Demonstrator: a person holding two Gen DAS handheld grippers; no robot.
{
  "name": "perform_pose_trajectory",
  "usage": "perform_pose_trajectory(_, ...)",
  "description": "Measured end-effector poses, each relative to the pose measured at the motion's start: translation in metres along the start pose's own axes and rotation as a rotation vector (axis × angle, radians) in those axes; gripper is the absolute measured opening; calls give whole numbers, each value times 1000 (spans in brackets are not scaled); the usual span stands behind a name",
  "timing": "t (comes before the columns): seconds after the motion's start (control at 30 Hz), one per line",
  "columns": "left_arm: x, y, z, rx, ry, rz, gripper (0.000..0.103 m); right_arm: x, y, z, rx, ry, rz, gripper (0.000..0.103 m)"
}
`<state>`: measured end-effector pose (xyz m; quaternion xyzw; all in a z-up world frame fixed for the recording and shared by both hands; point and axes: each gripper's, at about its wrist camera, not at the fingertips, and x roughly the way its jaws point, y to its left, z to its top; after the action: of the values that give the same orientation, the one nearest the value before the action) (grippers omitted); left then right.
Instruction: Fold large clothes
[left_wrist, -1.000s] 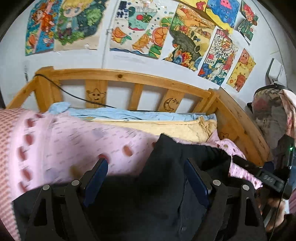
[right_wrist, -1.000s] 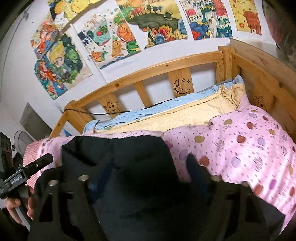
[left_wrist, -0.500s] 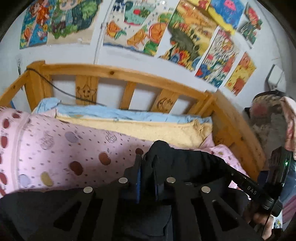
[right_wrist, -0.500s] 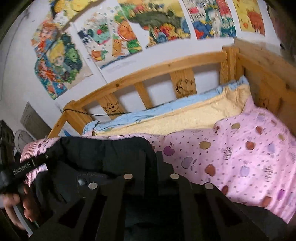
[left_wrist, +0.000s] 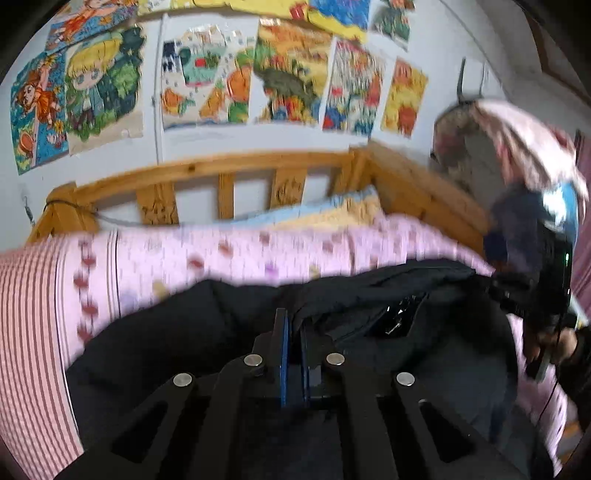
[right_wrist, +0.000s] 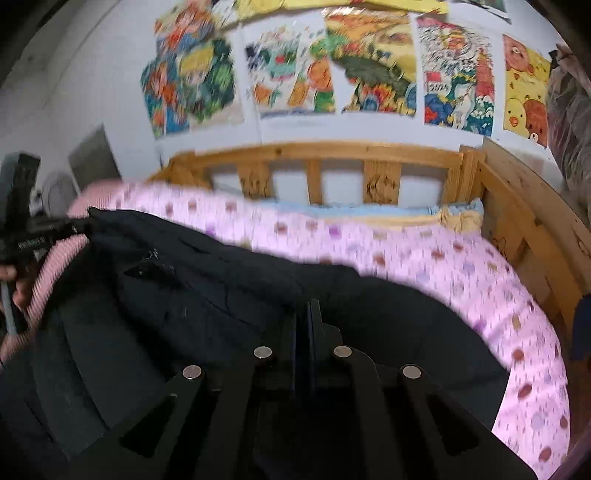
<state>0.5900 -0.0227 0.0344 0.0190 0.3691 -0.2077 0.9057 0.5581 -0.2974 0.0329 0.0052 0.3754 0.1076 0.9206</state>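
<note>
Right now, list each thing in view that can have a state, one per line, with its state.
left gripper: shut on black garment.
right gripper: shut on black garment.
black garment: unfolded, rumpled, spread over the pink quilt, pinched at two points.
zipper: open.
pink quilt: spread over the bed, under the garment.

The right claw (right_wrist: 303, 325) is closed on a fold of the black padded garment (right_wrist: 184, 295). The garment lies on the pink spotted quilt (right_wrist: 443, 258) of the wooden-railed bed (right_wrist: 369, 153). At far left, the left claw (right_wrist: 79, 227) grips the garment's corner.
</note>
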Motion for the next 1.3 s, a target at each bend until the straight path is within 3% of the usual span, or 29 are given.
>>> perform_pose_trajectory(0.23,52,-2,-50,37,195,86,5,35,13,-30,-22,88,-52,4)
perform_pose_trajectory(0.37,74,-2,-62,55,223,102,5,60,12,-42,-1,112,-65,4)
perform_pose_trajectory(0.63,82,-2,-80,61,190,97,5,71,17,-60,23,78,-88,4)
perform_pose_trajectory(0.93,46,-2,-70,54,143,73,9,34,16,-50,28,26,-90,7)
perform_pose_trajectory(1.0,36,-3,-67,39,141,77,16,23,15,-46,34,26,-88,7)
perform_pose_trajectory(1.13,15,-5,-58,4,136,56,42,-1,6,-37,81,13,-64,7)
perform_pose_trajectory(1.3,-13,-5,-25,-56,-20,9,55,-25,-2,-10,127,-87,-46,7)
